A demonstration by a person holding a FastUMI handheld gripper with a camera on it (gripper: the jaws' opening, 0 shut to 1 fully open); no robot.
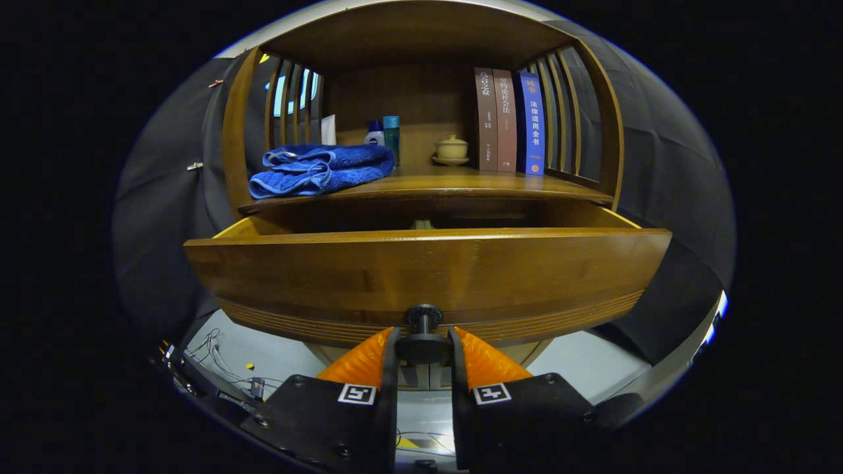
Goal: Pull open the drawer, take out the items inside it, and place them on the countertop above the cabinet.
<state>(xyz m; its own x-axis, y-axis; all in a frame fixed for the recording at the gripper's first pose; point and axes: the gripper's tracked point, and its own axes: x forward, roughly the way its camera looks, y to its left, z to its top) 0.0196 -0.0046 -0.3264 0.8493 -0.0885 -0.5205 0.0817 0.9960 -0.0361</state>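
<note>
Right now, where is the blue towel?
The blue towel lies folded on the countertop above the open drawer, left of the bottles.

Dark cloth wall (658, 171) surrounds wooden shelf unit (421, 39) with slatted sides. Pale grey floor (263, 349) below, loose cables (217, 359) lying on it. Lighting dim; bright strip (719, 313) beside floor edge.

home-like booth: wooden cabinet (421, 191), books (506, 122), towel (321, 169).

Beyond my fingers, the countertop (461, 186) carries a folded blue towel (319, 169), two bottles (385, 135), a lidded cup (452, 149) and three upright books (510, 122).
</note>
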